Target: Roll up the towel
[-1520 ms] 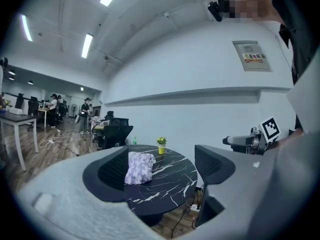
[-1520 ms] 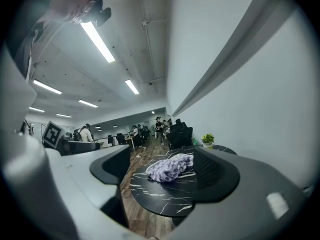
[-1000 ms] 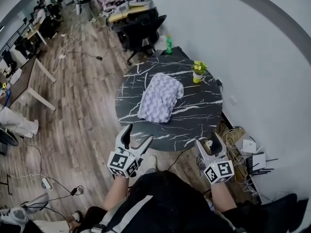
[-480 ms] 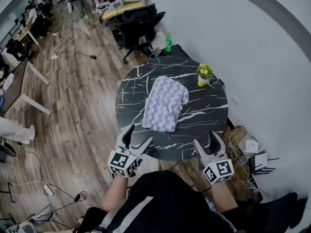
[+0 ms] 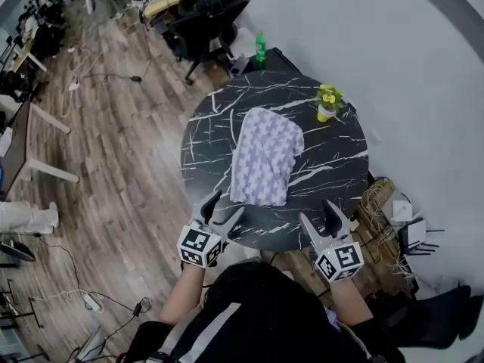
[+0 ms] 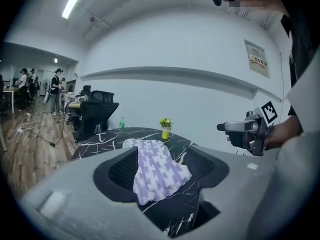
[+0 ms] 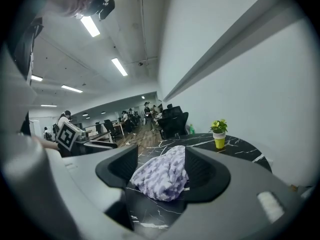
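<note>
Left hand-held gripper (image 5: 227, 205) empty, jaws part open and closing, tips at the counter's (image 5: 204, 142) near edge, just short of the towel (image 5: 265, 157). Right hand-held gripper (image 5: 318, 212) likewise: empty, jaws closing, at the near edge, further from the towel. A second ago both sat back off the counter with jaws wider. Towel lies loosely bunched mid-counter, untouched, same spot. Potted plant (image 5: 327, 100) near the far right edge.
</note>
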The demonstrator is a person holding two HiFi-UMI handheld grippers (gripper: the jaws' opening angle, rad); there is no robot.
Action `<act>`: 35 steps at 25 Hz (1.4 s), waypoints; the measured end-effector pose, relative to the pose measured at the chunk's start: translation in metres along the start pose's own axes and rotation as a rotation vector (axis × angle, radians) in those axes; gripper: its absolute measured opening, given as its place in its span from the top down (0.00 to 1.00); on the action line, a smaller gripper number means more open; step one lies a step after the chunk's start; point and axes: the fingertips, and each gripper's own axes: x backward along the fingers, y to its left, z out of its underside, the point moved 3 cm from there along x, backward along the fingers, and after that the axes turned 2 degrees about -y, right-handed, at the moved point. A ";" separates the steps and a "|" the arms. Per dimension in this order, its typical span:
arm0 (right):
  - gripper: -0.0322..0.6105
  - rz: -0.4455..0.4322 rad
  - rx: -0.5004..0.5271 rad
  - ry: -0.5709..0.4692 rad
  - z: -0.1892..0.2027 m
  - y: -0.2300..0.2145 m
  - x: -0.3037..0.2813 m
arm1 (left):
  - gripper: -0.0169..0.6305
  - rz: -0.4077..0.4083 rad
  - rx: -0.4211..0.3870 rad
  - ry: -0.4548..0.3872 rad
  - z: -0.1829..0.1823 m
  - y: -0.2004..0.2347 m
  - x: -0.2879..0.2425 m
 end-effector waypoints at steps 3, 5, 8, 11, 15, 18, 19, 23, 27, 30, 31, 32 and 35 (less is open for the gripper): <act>0.50 0.024 -0.001 0.014 0.002 0.003 -0.009 | 0.51 0.022 0.010 0.033 0.007 0.018 -0.015; 0.51 0.056 -0.013 0.020 0.003 0.001 -0.009 | 0.51 0.032 0.018 0.064 0.016 0.031 -0.026; 0.53 0.105 -0.036 0.033 0.009 -0.007 -0.006 | 0.51 0.047 0.029 0.108 0.028 0.048 -0.044; 0.54 0.138 -0.048 0.055 0.018 -0.015 -0.004 | 0.51 0.055 0.034 0.147 0.038 0.058 -0.063; 0.54 0.151 -0.065 0.077 0.028 -0.015 -0.010 | 0.51 0.058 0.046 0.223 0.058 0.068 -0.085; 0.55 0.136 -0.057 0.084 0.030 -0.008 -0.016 | 0.51 0.061 0.071 0.268 0.071 0.076 -0.099; 0.55 0.132 -0.052 0.088 0.032 -0.006 -0.017 | 0.51 0.058 0.075 0.283 0.076 0.079 -0.103; 0.55 0.142 -0.054 0.113 0.041 -0.005 -0.014 | 0.51 0.049 0.091 0.338 0.091 0.089 -0.114; 0.55 0.166 -0.070 0.143 0.051 -0.011 -0.009 | 0.53 0.065 0.101 0.364 0.100 0.089 -0.121; 0.56 0.167 -0.075 0.150 0.053 -0.011 -0.011 | 0.53 0.071 0.110 0.390 0.109 0.090 -0.125; 0.56 0.165 -0.074 0.150 0.053 -0.011 -0.012 | 0.54 0.074 0.115 0.396 0.112 0.090 -0.126; 0.56 0.162 -0.071 0.150 0.053 -0.011 -0.013 | 0.58 0.078 0.120 0.400 0.113 0.090 -0.128; 0.56 0.149 -0.059 0.160 0.054 -0.012 -0.016 | 0.82 0.109 0.132 0.388 0.111 0.081 -0.132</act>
